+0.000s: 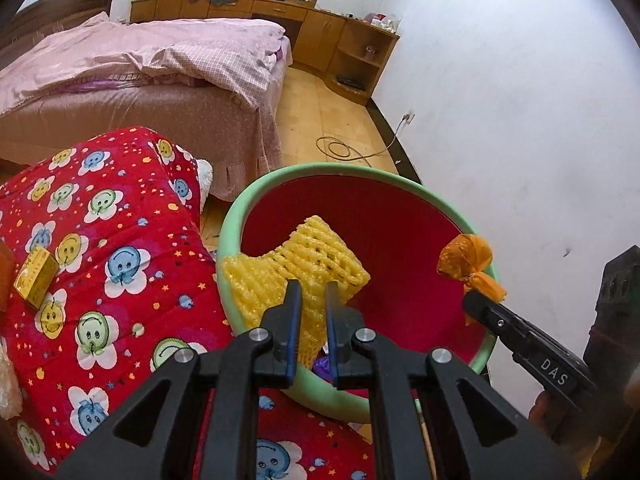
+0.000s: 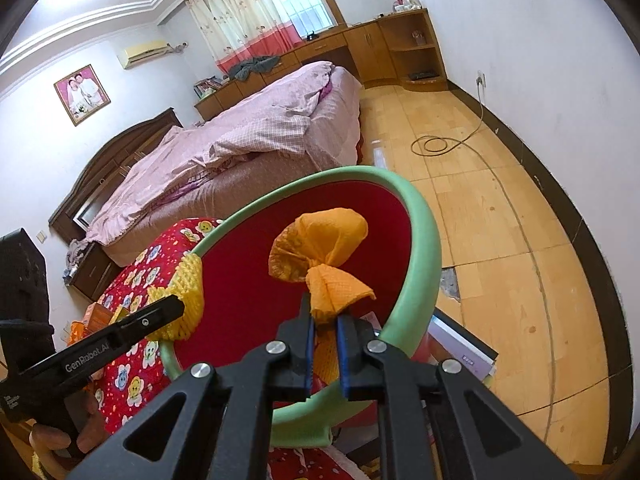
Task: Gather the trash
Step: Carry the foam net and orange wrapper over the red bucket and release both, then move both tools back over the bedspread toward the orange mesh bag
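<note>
A red bin with a green rim stands beside a red smiley-print quilt. My left gripper is shut on a yellow foam fruit net and holds it over the bin's left rim. My right gripper is shut on a crumpled orange paper wad and holds it over the bin's red inside. The right gripper also shows in the left wrist view, at the bin's right rim, with the orange wad. The net shows in the right wrist view.
A small yellow box lies on the quilt at the left. A bed with pink bedding stands behind. A coiled cable lies on the tiled floor. A book or box lies by the bin's right side.
</note>
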`<state>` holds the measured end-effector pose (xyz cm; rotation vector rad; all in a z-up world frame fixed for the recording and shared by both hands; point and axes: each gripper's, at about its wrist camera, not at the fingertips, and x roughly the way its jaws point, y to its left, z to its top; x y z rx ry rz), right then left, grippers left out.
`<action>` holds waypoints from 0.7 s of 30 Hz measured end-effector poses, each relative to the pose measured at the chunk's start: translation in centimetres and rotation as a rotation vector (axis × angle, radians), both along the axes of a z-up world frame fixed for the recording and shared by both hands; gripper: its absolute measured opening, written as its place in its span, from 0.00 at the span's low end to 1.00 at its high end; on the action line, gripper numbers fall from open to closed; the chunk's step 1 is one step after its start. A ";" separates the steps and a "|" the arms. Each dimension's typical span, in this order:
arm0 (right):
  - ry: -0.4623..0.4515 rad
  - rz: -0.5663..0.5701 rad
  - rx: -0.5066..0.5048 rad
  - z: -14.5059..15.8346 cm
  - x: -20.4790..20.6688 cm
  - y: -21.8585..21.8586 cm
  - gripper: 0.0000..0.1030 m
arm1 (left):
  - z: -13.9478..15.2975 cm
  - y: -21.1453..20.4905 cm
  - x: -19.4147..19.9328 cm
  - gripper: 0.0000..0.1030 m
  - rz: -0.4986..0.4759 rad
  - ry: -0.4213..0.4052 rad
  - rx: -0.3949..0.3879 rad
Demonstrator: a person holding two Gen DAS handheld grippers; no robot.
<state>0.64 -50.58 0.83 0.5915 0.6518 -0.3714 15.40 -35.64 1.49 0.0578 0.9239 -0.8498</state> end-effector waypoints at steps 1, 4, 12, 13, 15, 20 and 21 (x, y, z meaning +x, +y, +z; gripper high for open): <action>-0.001 0.000 0.001 0.0 0.0 -0.1 0.13 | 0.0 -0.1 0.1 0.14 -0.003 0.001 0.001; -0.009 0.008 0.008 0.1 0.0 0.0 0.19 | 0.2 0.0 0.2 0.25 -0.012 0.024 -0.021; -0.039 0.019 0.011 0.9 -0.7 0.7 0.38 | 1.8 0.5 -1.3 0.42 -0.034 -0.003 -0.050; -0.046 0.018 0.015 1.1 -0.9 0.8 0.38 | 2.1 0.5 -1.6 0.42 -0.042 -0.008 -0.053; -0.056 0.014 0.016 1.3 -1.4 1.0 0.38 | 2.6 0.7 -2.1 0.42 -0.052 -0.019 -0.058; -0.075 0.007 0.005 2.5 -2.6 1.6 0.39 | 3.9 1.3 -3.0 0.42 -0.056 -0.037 -0.069; -0.078 0.005 0.003 2.7 -2.8 1.7 0.39 | 4.2 1.6 -3.2 0.42 -0.053 -0.041 -0.070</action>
